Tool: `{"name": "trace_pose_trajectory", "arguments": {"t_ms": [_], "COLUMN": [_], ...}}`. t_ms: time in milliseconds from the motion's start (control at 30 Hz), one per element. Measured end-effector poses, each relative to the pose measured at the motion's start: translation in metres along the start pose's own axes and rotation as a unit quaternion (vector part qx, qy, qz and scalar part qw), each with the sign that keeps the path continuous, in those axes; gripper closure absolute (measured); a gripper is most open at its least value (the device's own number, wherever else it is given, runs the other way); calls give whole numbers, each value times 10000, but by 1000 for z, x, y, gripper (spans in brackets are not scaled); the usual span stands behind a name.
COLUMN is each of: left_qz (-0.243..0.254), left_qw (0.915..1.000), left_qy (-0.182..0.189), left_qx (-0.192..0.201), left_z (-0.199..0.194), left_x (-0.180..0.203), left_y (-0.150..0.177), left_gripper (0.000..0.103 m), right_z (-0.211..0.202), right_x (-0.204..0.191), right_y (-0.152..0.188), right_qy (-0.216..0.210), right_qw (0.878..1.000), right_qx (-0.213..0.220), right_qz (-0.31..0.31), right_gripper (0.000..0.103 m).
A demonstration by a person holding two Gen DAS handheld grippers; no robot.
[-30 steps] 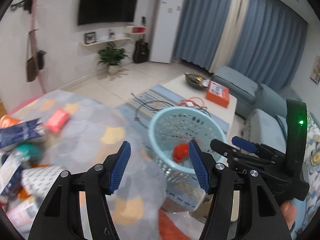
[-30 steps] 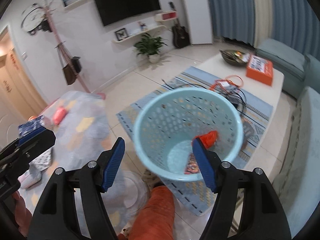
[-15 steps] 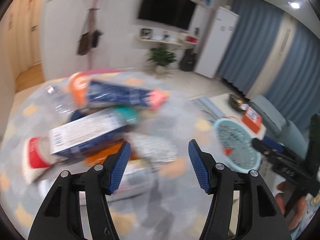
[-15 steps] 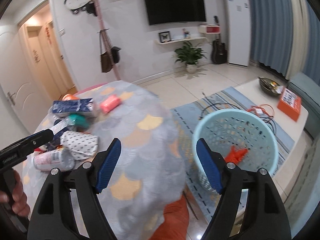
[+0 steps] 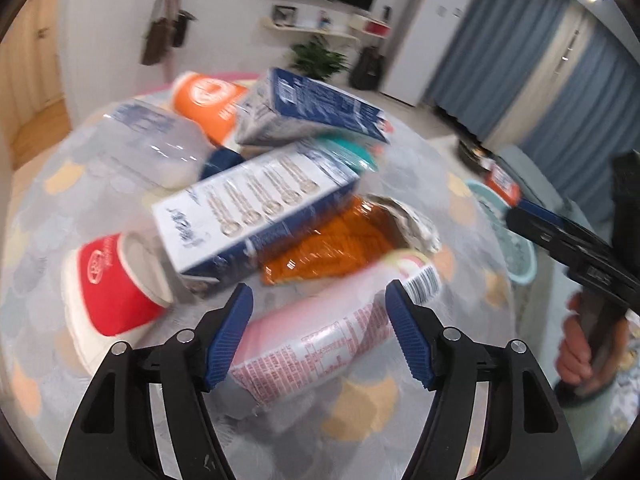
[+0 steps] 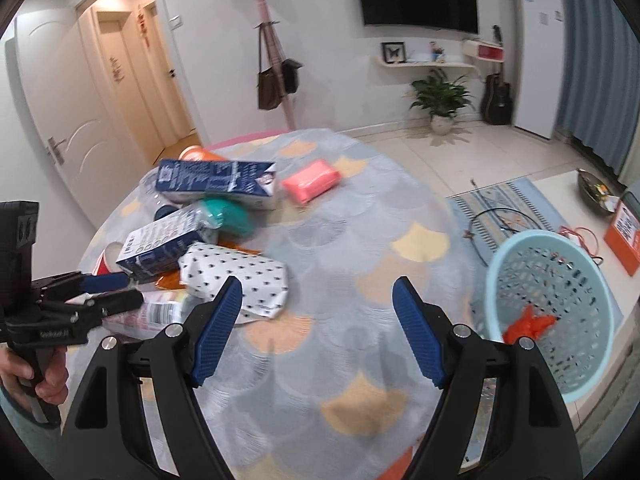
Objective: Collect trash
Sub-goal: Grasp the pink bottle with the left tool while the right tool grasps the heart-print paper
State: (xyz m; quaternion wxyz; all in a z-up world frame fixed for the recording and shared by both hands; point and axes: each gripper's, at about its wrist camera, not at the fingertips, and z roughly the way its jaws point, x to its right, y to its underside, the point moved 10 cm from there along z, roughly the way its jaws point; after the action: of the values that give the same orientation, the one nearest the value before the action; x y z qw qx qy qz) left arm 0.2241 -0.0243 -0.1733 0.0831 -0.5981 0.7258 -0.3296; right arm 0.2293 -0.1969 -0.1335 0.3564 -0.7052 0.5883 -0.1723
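left tongs (image 5: 320, 336): agape, jaws just widened, straddling pink-labelled bottle (image 5: 320, 344) lying on worktop (image 5: 360, 412), pads clear | judged light, slick, crushable; grip mid-body | right tongs (image 6: 318, 332): agape, empty | basket (image 6: 548, 312) far right, on floor

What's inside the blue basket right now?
The blue basket holds one crumpled orange-red wrapper near the bottom. The rest of the floor that shows looks bare, but the near wall covers part of it, so smaller scraps could be hidden there.
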Motion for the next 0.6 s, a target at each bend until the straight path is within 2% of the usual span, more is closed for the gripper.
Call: {"name": "trace_pose_trajectory", "arguments": {"t_ms": [67, 133, 267, 533, 600], "left_qz": [163, 381, 721, 761, 739], "left_qw": [9997, 9985, 9962, 9944, 9956], "left_qy": [143, 279, 195, 479, 248], "left_qx": [-117, -273, -452, -562, -522], "left_z": [-2, -3, 1, 14, 22], "left_x": [5, 14, 25, 54, 55], "left_y": [7, 18, 42, 64, 64], "left_gripper": [34, 27, 26, 27, 31], "right_z": [5, 10, 21, 44, 55], "right_x": [-6, -9, -14, -35, -44], "right_y": [1, 1, 3, -3, -8], "right_qy": [-43, -83, -125, -360, -452], "right_qw": [10000, 9999, 9995, 9977, 9960], "right_qx": [-57, -119, -252, -444, -490], "right_qz": [-57, -82, -122, -372, -602], "right_gripper": [29, 29, 29, 29, 29]}}
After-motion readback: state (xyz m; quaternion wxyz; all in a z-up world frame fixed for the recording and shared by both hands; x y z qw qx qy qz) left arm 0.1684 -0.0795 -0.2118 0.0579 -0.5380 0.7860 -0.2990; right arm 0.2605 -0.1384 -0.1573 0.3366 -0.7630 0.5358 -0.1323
